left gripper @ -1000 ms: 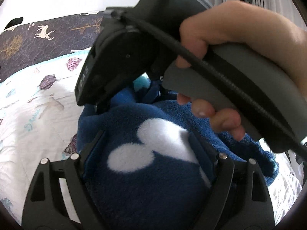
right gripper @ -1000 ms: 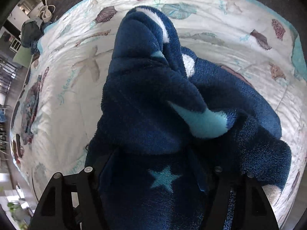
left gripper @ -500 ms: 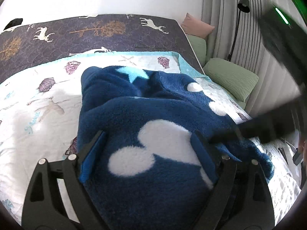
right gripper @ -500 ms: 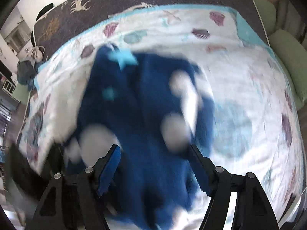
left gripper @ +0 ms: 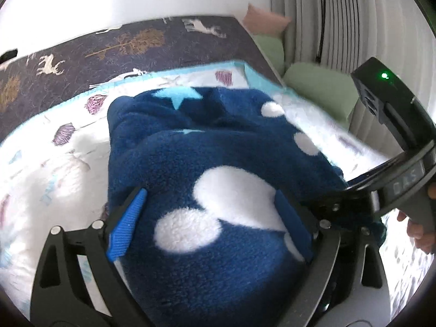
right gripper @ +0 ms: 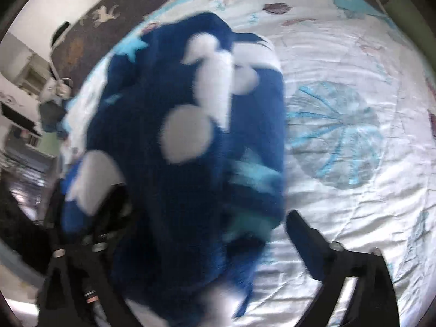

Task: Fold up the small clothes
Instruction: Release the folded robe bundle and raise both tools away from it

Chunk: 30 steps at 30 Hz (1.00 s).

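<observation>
A dark blue fleece garment [left gripper: 207, 158] with white mouse-head shapes and light blue stars lies bunched on the bed. My left gripper [left gripper: 209, 209] has its jaws wide apart, and the fleece fills the gap between its blue pads [left gripper: 128, 223]. My right gripper [right gripper: 207, 223] is open above the near edge of the same garment [right gripper: 190, 125]; its right finger [right gripper: 308, 234] stands over bare quilt and its left finger is hidden by blurred fleece. The right gripper's body [left gripper: 395, 141] and hand show at the right edge of the left wrist view.
The bed has a white quilt [right gripper: 354, 109] with shells and starfish, and a dark deer-print cover [left gripper: 109, 46] at its head. Green cushions [left gripper: 321, 92] and a curtain [left gripper: 340, 27] stand on the right. Room furniture shows past the bed's left edge [right gripper: 24, 114].
The right gripper let go of the fleece, opened, and swung from over the garment to its right side. The garment dropped and now lies lower on the quilt. The left gripper stayed put.
</observation>
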Tool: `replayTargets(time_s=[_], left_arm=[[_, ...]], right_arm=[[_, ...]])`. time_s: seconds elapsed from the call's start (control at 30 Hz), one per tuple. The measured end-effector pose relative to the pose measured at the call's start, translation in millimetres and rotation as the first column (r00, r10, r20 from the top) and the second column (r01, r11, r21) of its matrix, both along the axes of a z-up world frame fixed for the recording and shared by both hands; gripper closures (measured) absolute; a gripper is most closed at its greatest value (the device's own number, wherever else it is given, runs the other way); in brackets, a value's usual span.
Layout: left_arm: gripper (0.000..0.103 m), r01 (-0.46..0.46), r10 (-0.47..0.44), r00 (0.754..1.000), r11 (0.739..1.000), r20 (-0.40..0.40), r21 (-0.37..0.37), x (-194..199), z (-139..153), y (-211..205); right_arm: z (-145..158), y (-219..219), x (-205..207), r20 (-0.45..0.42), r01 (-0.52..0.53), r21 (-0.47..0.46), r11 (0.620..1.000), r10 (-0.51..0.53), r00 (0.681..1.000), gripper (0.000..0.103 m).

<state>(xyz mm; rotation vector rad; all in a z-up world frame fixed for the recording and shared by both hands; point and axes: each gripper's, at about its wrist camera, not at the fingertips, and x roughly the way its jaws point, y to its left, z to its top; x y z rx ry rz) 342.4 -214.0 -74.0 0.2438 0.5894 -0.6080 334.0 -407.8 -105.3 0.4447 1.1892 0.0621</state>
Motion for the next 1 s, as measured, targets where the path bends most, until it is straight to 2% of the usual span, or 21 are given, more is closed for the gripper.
replayTargets(time_s=[0.1, 0.2, 0.27, 0.37, 0.43, 0.53, 0.6, 0.67, 0.8, 0.83, 0.9, 1.0], left_arm=[[0.010, 0.029, -0.029, 1.000, 0.996, -0.001, 0.081, -1.9, 13.5, -6.0], [0.010, 0.028, -0.026, 0.999, 0.995, -0.026, 0.093, -1.7, 27.6, 2.7], [0.010, 0.021, -0.013, 0.995, 0.997, -0.103, 0.074, 5.8, 39.0, 15.4], [0.010, -0.071, 0.075, 0.989, 0.997, -0.129, 0.033, 12.4, 59.2, 39.8], [0.010, -0.137, 0.133, 0.979, 0.990, -0.157, -0.019, 15.5, 71.4, 55.4], [0.010, -0.240, 0.207, 0.943, 0.966, -0.260, -0.101, 20.3, 90.7, 83.5], [0.010, -0.277, 0.233, 0.926, 0.954, -0.298, -0.114, 18.4, 98.3, 92.9], [0.010, -0.298, 0.252, 0.923, 0.946, -0.291, -0.125, 9.7, 108.7, 101.8], [0.010, -0.326, 0.303, 0.930, 0.941, -0.210, -0.090, -17.3, 125.7, 109.1], [0.010, -0.332, 0.314, 0.930, 0.940, -0.189, -0.073, -26.7, 130.1, 109.9], [0.010, -0.336, 0.322, 0.931, 0.940, -0.171, -0.063, -37.7, 136.0, 112.1], [0.010, -0.330, 0.317, 0.937, 0.941, -0.147, -0.077, -62.3, 143.9, 119.6]], right_arm=[[-11.8, -11.8, 9.3, -0.063, 0.052, 0.103, 0.993, -0.046, 0.997, 0.000], [4.2, -10.4, 14.3, -0.103, 0.071, 0.046, 0.996, -0.066, 0.993, 0.000], [28.5, -9.4, 14.7, -0.087, 0.099, -0.027, 0.995, -0.101, 0.991, 0.000], [72.8, -7.7, 6.8, -0.007, 0.138, -0.186, 0.973, -0.142, 0.990, 0.000], [113.2, -8.8, -5.8, 0.107, 0.209, -0.286, 0.935, -0.185, 0.977, 0.000], [152.4, -9.5, -27.0, 0.234, 0.284, -0.275, 0.918, -0.223, 0.946, 0.000], [173.0, -7.0, -42.6, 0.293, 0.294, -0.194, 0.936, -0.231, 0.928, 0.000], [184.3, -3.1, -50.9, 0.305, 0.280, -0.165, 0.946, -0.221, 0.926, 0.000], [198.5, 34.3, -66.6, 0.326, 0.251, -0.300, 0.920, -0.149, 0.934, 0.000], [201.5, 42.1, -72.6, 0.325, 0.241, -0.310, 0.920, -0.136, 0.936, 0.000], [199.6, 59.7, -89.7, 0.334, 0.207, -0.301, 0.931, -0.100, 0.937, 0.000], [192.3, 82.6, -122.7, 0.388, 0.194, -0.251, 0.948, -0.084, 0.918, 0.000]])
